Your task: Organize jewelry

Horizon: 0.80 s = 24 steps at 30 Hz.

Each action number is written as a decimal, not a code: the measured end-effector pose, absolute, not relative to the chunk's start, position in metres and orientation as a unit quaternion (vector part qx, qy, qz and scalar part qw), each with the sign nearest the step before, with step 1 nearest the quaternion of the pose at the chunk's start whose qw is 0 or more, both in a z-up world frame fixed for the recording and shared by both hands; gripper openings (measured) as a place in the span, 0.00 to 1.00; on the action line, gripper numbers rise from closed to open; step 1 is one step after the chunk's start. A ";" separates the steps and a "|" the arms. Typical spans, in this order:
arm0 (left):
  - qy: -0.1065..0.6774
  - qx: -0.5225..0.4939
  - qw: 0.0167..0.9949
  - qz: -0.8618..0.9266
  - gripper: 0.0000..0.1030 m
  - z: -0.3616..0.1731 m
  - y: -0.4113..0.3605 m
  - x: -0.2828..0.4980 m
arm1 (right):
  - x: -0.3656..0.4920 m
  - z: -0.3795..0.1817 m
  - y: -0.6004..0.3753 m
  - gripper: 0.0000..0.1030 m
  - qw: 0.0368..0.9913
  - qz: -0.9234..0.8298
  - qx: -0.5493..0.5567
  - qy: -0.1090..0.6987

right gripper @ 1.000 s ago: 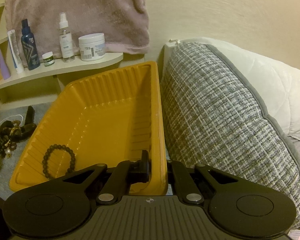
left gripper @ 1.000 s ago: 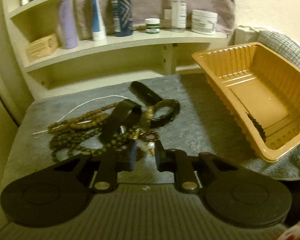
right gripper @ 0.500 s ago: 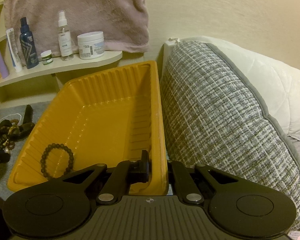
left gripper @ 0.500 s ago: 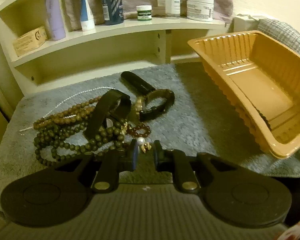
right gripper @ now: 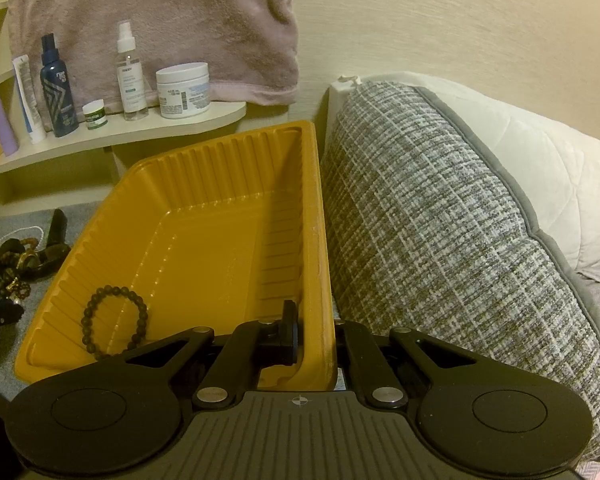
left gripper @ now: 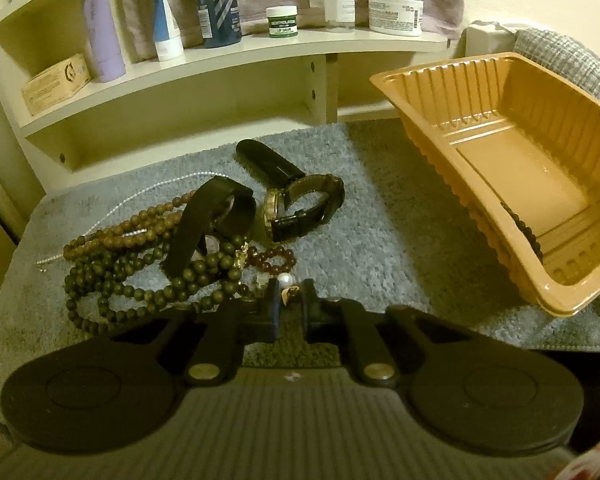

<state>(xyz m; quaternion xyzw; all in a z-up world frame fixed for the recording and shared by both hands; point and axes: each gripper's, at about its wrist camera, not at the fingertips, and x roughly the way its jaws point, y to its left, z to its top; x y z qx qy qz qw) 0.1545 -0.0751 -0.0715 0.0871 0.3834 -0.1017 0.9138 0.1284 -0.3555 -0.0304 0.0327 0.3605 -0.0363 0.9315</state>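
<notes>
A heap of jewelry lies on the grey towel [left gripper: 380, 240]: olive bead necklaces [left gripper: 140, 280], brown beads [left gripper: 140, 224], a dark red bead bracelet [left gripper: 276, 260], black-strap watches [left gripper: 312, 208] and a pearl earring [left gripper: 286, 280]. My left gripper [left gripper: 289, 300] is nearly shut around the gold piece of the pearl earring at the heap's near edge. My right gripper [right gripper: 316, 340] is shut on the right wall of the orange tray [right gripper: 220, 248] and tilts it toward the heap. A dark bead bracelet [right gripper: 114, 322] lies inside the tray, which also shows in the left wrist view [left gripper: 520, 184].
A cream shelf [left gripper: 220, 60] behind the towel carries bottles, tubes and jars. A pink towel [right gripper: 160, 20] hangs above it. A grey woven cushion [right gripper: 440, 240] and a white pillow [right gripper: 540, 184] press against the tray's right side.
My left gripper has come down and forward to the heap and narrowed its jaws around the pearl earring. The right gripper and tray have held still.
</notes>
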 end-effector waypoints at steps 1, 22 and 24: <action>0.381 0.089 0.915 -0.101 0.09 -0.072 -0.076 0.155 | 0.128 -0.030 -0.355 0.04 0.932 -0.036 0.033 0.360; 0.304 0.034 0.927 -0.217 0.08 -0.002 -0.123 0.127 | 0.125 -0.027 -0.353 0.03 0.932 -0.036 0.034 0.359; 0.305 0.039 0.921 -0.237 0.08 -0.003 -0.136 0.125 | 0.125 -0.028 -0.353 0.03 0.932 -0.037 0.036 0.360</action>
